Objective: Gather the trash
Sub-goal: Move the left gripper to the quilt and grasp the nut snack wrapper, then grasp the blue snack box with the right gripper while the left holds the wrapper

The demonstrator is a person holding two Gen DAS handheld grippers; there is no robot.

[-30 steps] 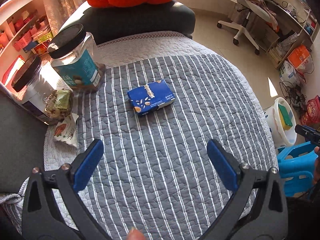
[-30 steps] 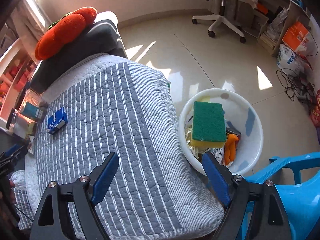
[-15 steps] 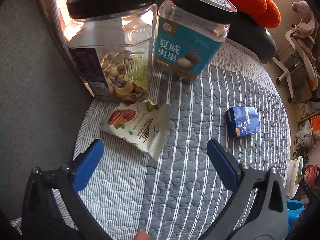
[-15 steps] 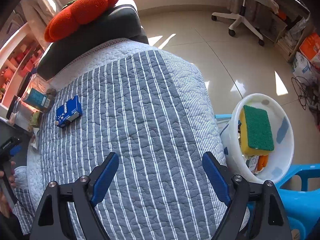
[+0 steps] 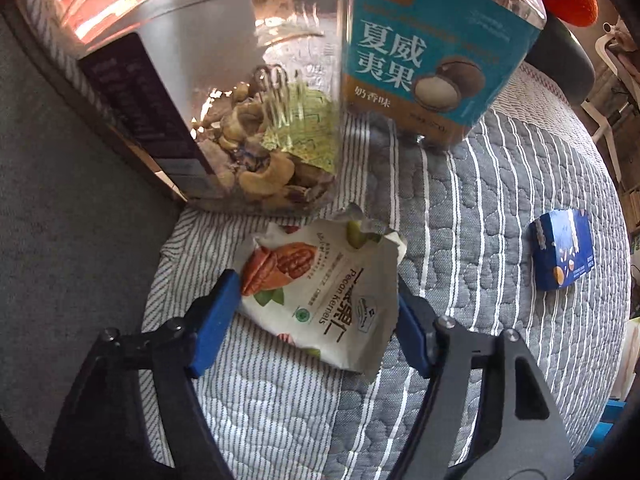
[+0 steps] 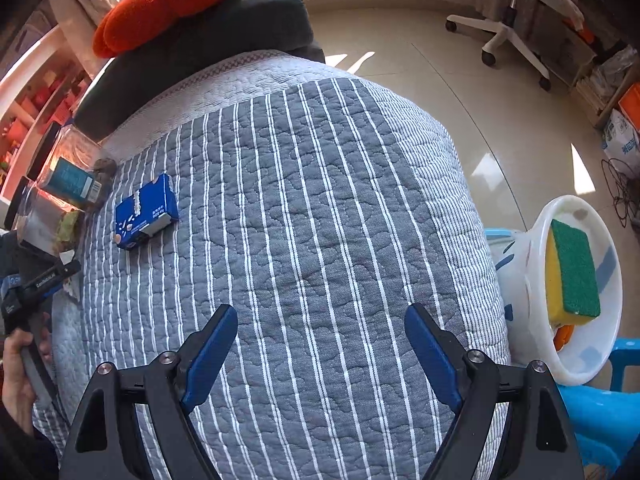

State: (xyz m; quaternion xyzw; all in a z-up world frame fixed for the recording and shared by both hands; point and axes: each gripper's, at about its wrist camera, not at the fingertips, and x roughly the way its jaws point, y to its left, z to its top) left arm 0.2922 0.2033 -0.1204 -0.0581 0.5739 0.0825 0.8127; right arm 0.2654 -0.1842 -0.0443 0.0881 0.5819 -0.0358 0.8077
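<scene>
Left wrist view showing the left claw straddling the torn pecan wrapper, lying flat on the quilted cover just before the clear nut jar; having just been narrowing, pads at both wrapper edges, firm contact not determinable. Advising closing slowly while pressing down lightly, buckling the foil up between the pads, avoiding the jar. Against half a second earlier: sitting lower, nearer the wrapper, narrower; right claw hanging wide and empty over the cover.

Probably a home: quilted sofa; office chair
</scene>
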